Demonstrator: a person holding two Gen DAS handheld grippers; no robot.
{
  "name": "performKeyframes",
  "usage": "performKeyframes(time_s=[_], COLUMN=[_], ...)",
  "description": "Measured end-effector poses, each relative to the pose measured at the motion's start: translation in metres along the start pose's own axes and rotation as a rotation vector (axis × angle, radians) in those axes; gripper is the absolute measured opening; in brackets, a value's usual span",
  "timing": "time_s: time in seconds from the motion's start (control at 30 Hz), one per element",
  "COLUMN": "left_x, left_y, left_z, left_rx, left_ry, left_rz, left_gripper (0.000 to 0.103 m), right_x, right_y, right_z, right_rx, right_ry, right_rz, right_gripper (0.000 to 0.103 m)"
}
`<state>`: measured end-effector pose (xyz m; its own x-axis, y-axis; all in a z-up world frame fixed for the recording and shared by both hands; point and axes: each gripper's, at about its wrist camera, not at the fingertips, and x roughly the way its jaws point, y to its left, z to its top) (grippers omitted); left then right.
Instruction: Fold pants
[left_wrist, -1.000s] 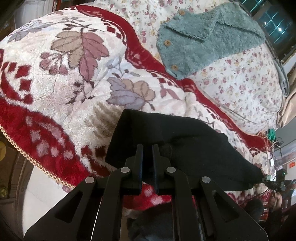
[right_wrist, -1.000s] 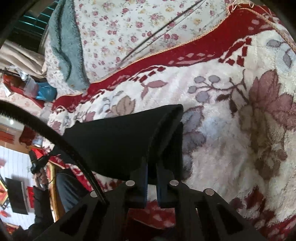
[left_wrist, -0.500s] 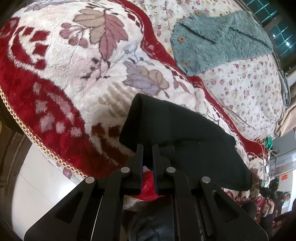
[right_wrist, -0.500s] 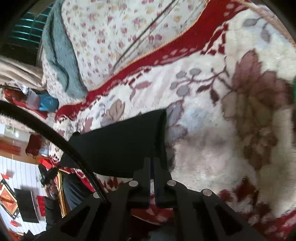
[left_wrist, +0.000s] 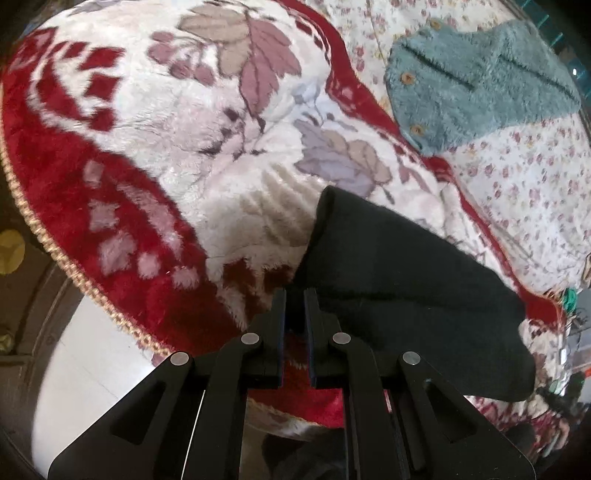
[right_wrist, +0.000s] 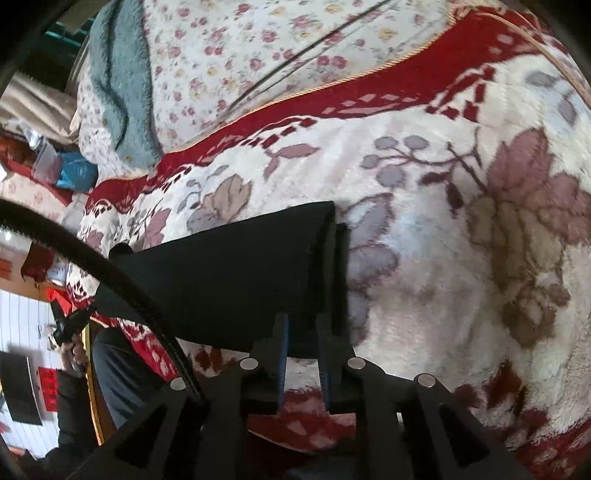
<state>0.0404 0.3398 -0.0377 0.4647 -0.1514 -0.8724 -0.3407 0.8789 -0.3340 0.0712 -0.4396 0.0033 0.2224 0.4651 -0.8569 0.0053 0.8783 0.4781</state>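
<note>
Change: right gripper (right_wrist: 301, 328) is just opening, pants (right_wrist: 229, 280) lying loose between its fingers.
Left gripper (left_wrist: 294, 304): pinching narrow on the pants' (left_wrist: 399, 295) corner.
Around: blanket (left_wrist: 177, 147) lying under the pants; teal garment (left_wrist: 476, 92) sitting well beyond the fingers.

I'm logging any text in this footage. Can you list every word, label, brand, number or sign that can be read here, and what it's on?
None can be read.
Red hangings on the wall at the left edge of the right wrist view: they may carry characters, too blurred to read.
Orange patch at the right edge of the left wrist view: too small to read.
Pants, blanket and teal garment: no print or label shows.
</note>
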Motion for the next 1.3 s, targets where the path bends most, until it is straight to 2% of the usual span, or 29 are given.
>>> performKeyframes(time_s=[0.1,0.13,0.2,0.23,0.27,0.3,0.37,0.47,0.5,0.53,0.57,0.63,0.7,0.73,0.77,0.8,0.87,0.9,0.93,1.0,1.03,1.13,1.2,1.23,1.27,1.3], left_x=[0.013,0.013,0.014,0.014,0.011,0.006,-0.011,-0.03,-0.033,-0.033,-0.029,-0.007,0.016,0.031,0.039,0.044,0.045,0.046,0.046,0.043,0.042,0.044,0.041,0.037,0.031,0.026], left_y=[-0.008,-0.007,0.004,0.016,0.026,0.028,0.006,-0.053,-0.073,-0.098,-0.112,-0.133,-0.128,-0.114,-0.104,-0.088,-0.072,-0.068,-0.067,-0.068,-0.068,-0.07,-0.082,-0.09,-0.098,-0.103], left_z=[0.003,0.006,0.01,0.012,0.014,0.015,0.015,0.006,0.002,-0.003,-0.006,-0.009,-0.005,0.0,0.003,0.008,0.011,0.013,0.015,0.019,0.021,0.025,0.029,0.03,0.032,0.035], left_rx=[0.058,0.049,-0.012,-0.082,-0.136,-0.147,-0.07,0.105,0.169,0.249,0.295,0.367,0.356,0.313,0.281,0.24,0.191,0.183,0.183,0.206,0.219,0.182,0.205,0.209,0.2,0.182], left_ry=[0.0,-0.018,-0.03,-0.023,-0.022,-0.04,-0.12,-0.178,-0.182,-0.172,-0.152,-0.102,-0.044,-0.001,0.02,0.032,0.045,0.053,0.056,0.029,-0.002,-0.006,-0.04,-0.076,-0.113,-0.137], left_rz=[0.055,0.096,0.223,0.257,0.26,0.256,0.226,0.07,0.013,-0.078,-0.119,-0.081,-0.029,0.003,0.031,0.014,-0.077,-0.074,-0.071,-0.02,0.044,0.061,0.142,0.217,0.254,0.234], left_gripper=[0.011,0.013,0.012,0.012,0.012,0.012,0.012,0.012,0.012,0.013,0.013,0.013,0.013,0.013,0.013,0.013,0.009,0.003,0.003,0.003,0.003,0.003,0.003,0.003,0.003,0.003], right_x=[0.001,0.003,0.01,0.014,0.018,0.023,0.03,0.04,0.043,0.047,0.053,0.065,0.08,0.087,0.088,0.085,0.081,0.078,0.077,0.075,0.074,0.071,0.074,0.078,0.083,0.092], right_y=[0.017,0.021,0.035,0.04,0.045,0.05,0.058,0.073,0.077,0.082,0.087,0.091,0.087,0.08,0.076,0.068,0.058,0.052,0.05,0.052,0.054,0.071,0.091,0.101,0.112,0.126], right_z=[0.001,0.001,0.0,-0.001,-0.001,-0.002,-0.003,-0.001,-0.001,0.0,0.0,0.001,-0.001,-0.003,-0.004,-0.006,-0.007,-0.006,-0.005,-0.003,-0.002,0.0,0.007,0.01,0.013,0.017], right_rx=[-0.026,-0.034,-0.057,-0.064,-0.072,-0.08,-0.085,-0.103,-0.113,-0.12,-0.125,-0.144,-0.153,-0.134,-0.117,-0.08,-0.026,0.005,0.021,0.042,0.049,0.062,0.041,0.039,0.039,0.032], right_ry=[-0.004,-0.001,0.012,0.019,0.026,0.03,0.031,0.014,0.01,0.006,0.0,-0.006,0.011,0.032,0.031,0.023,0.037,0.043,0.047,0.047,0.045,0.018,-0.004,-0.014,-0.021,-0.024], right_rz=[0.014,0.019,0.03,0.037,0.046,0.054,0.069,0.083,0.086,0.087,0.08,0.054,-0.007,-0.032,-0.019,0.009,0.018,0.026,0.023,0.007,-0.005,-0.021,0.029,0.053,0.079,0.118], right_gripper=[0.015,0.015,0.018,0.019,0.02,0.02,0.02,0.02,0.02,0.02,0.02,0.02,0.02,0.02,0.02,0.02,0.02,0.02,0.02,0.02,0.02,0.021,0.021,0.022,0.022,0.022])
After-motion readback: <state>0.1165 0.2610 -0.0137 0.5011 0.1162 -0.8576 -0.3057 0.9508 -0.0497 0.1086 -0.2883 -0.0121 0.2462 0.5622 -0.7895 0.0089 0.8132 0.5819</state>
